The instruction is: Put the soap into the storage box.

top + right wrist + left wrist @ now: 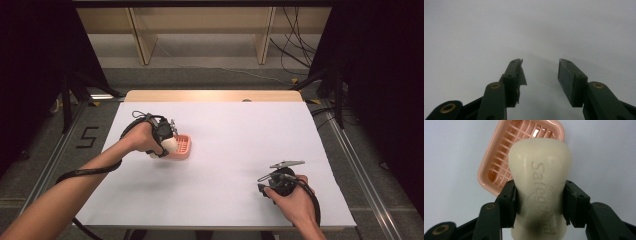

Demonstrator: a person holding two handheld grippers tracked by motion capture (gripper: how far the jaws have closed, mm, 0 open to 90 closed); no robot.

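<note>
Soap bar (540, 187), cream with embossed lettering, is clamped across its waist by the left gripper (540, 202) and hangs over the near rim of the pink soap dish (496, 157), which sits at about nine o'clock on the white table (240, 145). Step in hand, as judged: carrying the bar to the dish. Next move calls for a short advance over the grid, a level lowering, then release. Right gripper (540, 80) rests at about five o'clock, jaws parted and holding nothing
</note>
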